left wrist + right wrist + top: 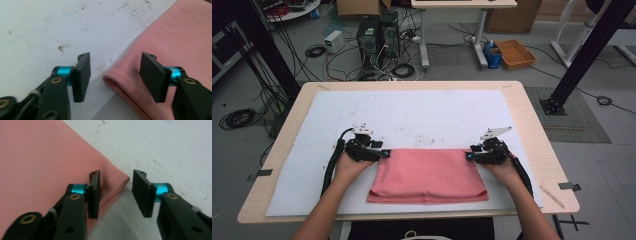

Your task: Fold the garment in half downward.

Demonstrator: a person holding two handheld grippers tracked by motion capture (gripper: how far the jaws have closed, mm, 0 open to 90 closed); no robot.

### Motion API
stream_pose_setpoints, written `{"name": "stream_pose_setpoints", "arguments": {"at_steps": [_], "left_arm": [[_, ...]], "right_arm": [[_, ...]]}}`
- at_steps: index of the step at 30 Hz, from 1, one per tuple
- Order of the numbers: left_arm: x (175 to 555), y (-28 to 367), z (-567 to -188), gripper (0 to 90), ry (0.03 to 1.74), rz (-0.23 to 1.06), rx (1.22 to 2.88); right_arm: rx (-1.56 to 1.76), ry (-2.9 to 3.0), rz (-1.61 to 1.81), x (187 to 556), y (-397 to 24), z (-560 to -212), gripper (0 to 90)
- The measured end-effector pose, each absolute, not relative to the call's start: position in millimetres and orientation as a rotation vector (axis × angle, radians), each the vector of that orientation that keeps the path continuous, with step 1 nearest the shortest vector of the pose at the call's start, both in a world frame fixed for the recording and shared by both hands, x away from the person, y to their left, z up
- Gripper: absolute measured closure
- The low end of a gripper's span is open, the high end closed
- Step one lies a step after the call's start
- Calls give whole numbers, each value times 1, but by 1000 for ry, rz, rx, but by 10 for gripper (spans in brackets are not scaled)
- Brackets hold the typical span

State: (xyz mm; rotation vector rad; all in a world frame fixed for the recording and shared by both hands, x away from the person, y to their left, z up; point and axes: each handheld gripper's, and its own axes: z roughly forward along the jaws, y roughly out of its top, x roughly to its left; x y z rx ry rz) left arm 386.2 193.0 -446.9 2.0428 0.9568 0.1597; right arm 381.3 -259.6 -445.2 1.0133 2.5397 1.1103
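Observation:
A pink cloth (427,175) lies folded flat on the white sheet (412,115), with its fold along the far edge. My left gripper (387,153) is at the cloth's far left corner. In the left gripper view the jaws of my left gripper (116,75) stand apart, with the rounded corner of the cloth (175,37) between them and neither pad pressing on it. My right gripper (468,156) is at the far right corner. My right gripper (116,193) is open too; one jaw hangs over the cloth (37,157), the other over bare sheet.
The white sheet covers most of a wooden table (532,125). A thin stick (552,196) lies near the table's front right corner. Beyond the table, on the floor, are computer towers (377,35), loose cables, an orange basket (515,53) and black frame posts.

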Motion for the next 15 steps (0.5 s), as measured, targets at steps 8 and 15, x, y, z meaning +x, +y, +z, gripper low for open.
{"name": "stream_pose_setpoints", "arguments": {"at_steps": [8,15], "left_arm": [[380,197,-449,756,956,202,2056],[376,191,-447,855,897,262,2059]], "right_arm": [[993,2529,1127,378,-260,-446,849],[974,2491,1111,378,-264,-442,873]]}}
